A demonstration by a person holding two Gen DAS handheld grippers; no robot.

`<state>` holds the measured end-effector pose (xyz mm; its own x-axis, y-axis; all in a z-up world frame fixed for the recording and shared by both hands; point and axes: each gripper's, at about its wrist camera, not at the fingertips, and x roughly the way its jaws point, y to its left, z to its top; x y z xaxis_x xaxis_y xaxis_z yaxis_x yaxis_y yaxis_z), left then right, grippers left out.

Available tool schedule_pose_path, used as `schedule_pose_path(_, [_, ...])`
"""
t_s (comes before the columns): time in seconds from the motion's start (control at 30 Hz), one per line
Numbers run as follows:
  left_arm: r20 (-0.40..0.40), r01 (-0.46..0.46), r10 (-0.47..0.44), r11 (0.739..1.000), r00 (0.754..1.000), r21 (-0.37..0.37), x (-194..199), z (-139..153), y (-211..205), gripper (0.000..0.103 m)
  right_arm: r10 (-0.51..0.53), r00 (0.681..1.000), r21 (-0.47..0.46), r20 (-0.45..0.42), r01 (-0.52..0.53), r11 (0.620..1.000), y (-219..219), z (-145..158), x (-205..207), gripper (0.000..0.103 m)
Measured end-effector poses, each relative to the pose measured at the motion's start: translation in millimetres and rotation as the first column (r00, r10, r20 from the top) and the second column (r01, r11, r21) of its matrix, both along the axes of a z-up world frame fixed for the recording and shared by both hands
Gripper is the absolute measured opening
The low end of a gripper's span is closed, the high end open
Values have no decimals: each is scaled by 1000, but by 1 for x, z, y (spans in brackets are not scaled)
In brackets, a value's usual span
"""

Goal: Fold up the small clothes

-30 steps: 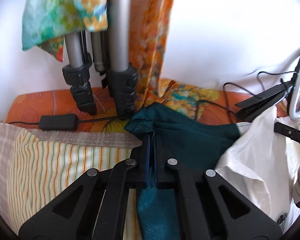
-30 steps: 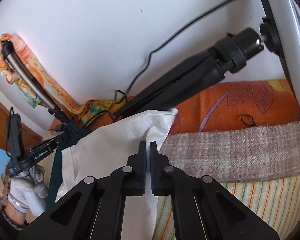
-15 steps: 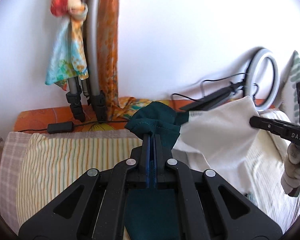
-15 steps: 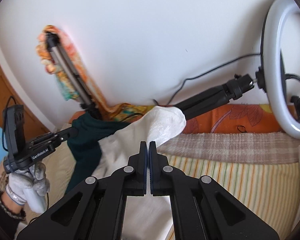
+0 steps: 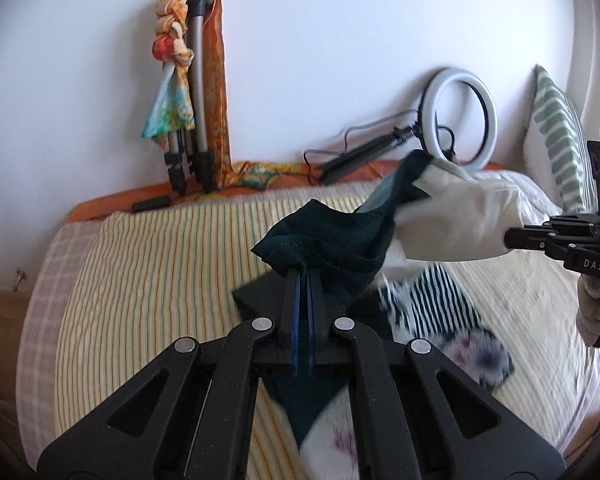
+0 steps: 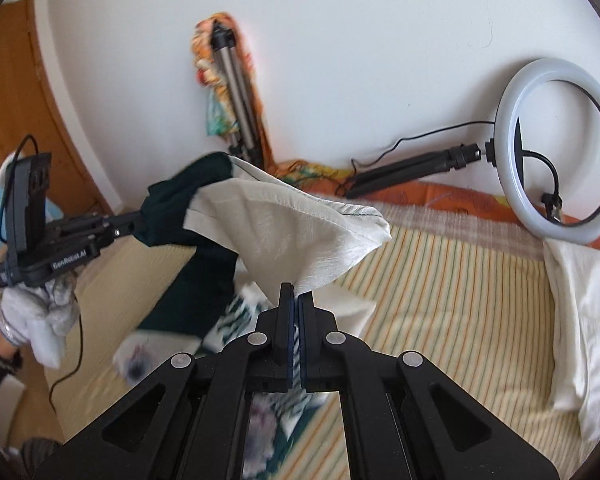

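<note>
A small garment hangs in the air over the bed, stretched between both grippers. My left gripper (image 5: pixel 304 274) is shut on a bunched edge of its dark green part (image 5: pixel 340 240). My right gripper (image 6: pixel 296 292) is shut on a corner of its white part (image 6: pixel 292 232). A black-and-white striped section with blurred flower prints (image 5: pixel 432 308) droops under them onto the bed. In the right wrist view the left gripper (image 6: pixel 140 220) shows at the left, held by a gloved hand (image 6: pixel 40 320). The right gripper (image 5: pixel 508 236) enters the left wrist view from the right.
A yellow striped bedspread (image 5: pixel 160 260) covers the bed. Against the white wall lean a folded tripod with a colourful scarf (image 5: pixel 198 80) and a ring light (image 5: pixel 460 72) with its cable. A white cloth (image 6: pixel 580 320) and a green striped pillow (image 5: pixel 560 128) lie at the right.
Both grippers have pulled back from the wall and risen, taking the garment with them. More of the bed now shows, and the patterned section has come into view below.
</note>
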<state>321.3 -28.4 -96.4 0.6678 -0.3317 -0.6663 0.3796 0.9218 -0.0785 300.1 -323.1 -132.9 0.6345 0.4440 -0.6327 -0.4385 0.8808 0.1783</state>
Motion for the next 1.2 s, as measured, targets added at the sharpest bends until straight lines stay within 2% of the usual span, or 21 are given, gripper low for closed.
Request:
schedule_pose_path(0.2, [-23, 32, -30, 996, 999, 82, -60, -34, 4, 0, 19, 1000, -85, -8, -19, 996, 5, -35, -55, 1])
schedule_pose_path(0.33, [-31, 59, -55, 989, 998, 138, -92, -50, 8, 0, 1, 999, -161, 33, 5, 987, 6, -48, -79, 1])
schedule_pose_path(0.43, [-30, 59, -56, 988, 998, 143, -110, -50, 19, 1, 3, 1000, -151, 1, -3, 988, -4, -51, -90, 4])
schedule_pose_path(0.57, [-30, 45, -42, 996, 999, 82, -133, -38, 47, 2, -17, 1000, -92, -18, 16, 996, -25, -46, -104, 7])
schedule_pose_path(0.6, [-35, 32, -30, 998, 999, 58, -136, -34, 56, 4, -32, 999, -71, -29, 30, 997, -33, -44, -106, 11])
schedule_pose_path(0.63, [-40, 19, -18, 999, 999, 40, -137, -31, 63, 10, -44, 998, -44, -45, 42, 998, -38, -44, -108, 16])
schedule_pose_path(0.67, [-43, 0, 1, 1000, 999, 12, -136, -28, 71, 14, -53, 996, -6, -66, 52, 999, -44, -43, -107, 31])
schedule_pose_path(0.7, [-54, -27, 26, 999, 998, -30, -134, -25, 80, 25, -58, 994, 48, -94, 62, 997, -51, -43, -105, 41])
schedule_pose_path(0.73, [-63, -50, 47, 997, 997, -58, -130, -23, 86, 29, -61, 991, 84, -116, 71, 994, -56, -45, -103, 42])
schedule_pose_path(0.8, [-89, -97, 88, 989, 992, -108, -121, -22, 93, 29, -89, 980, 137, -176, 114, 984, -62, -49, -94, 43])
schedule_pose_path(0.87, [-95, -90, 80, 989, 992, -115, -111, -22, 86, 29, -113, 961, 162, -253, 157, 974, -64, -58, -85, 43])
schedule_pose_path(0.97, [-92, -8, 2, 998, 996, -61, -101, -26, 55, 29, -93, 927, 217, -363, 181, 959, -60, -73, -74, 43])
schedule_pose_path(1.07, [-95, 73, -72, 997, 993, 8, -97, -35, 26, 29, -67, 929, 207, -364, 151, 967, -47, -78, -75, 41])
schedule_pose_path(1.13, [-128, 146, -138, 988, 982, 58, -100, -45, 9, 29, -48, 936, 150, -348, 106, 983, -34, -79, -81, 23])
schedule_pose_path(1.17, [-163, 182, -167, 980, 972, 79, -103, -52, 3, 29, -39, 937, 111, -347, 82, 990, -27, -81, -84, 9])
schedule_pose_path(1.2, [-190, 209, -184, 971, 964, 116, -107, -61, -1, 29, -34, 940, 67, -341, 61, 996, -22, -82, -88, 8])
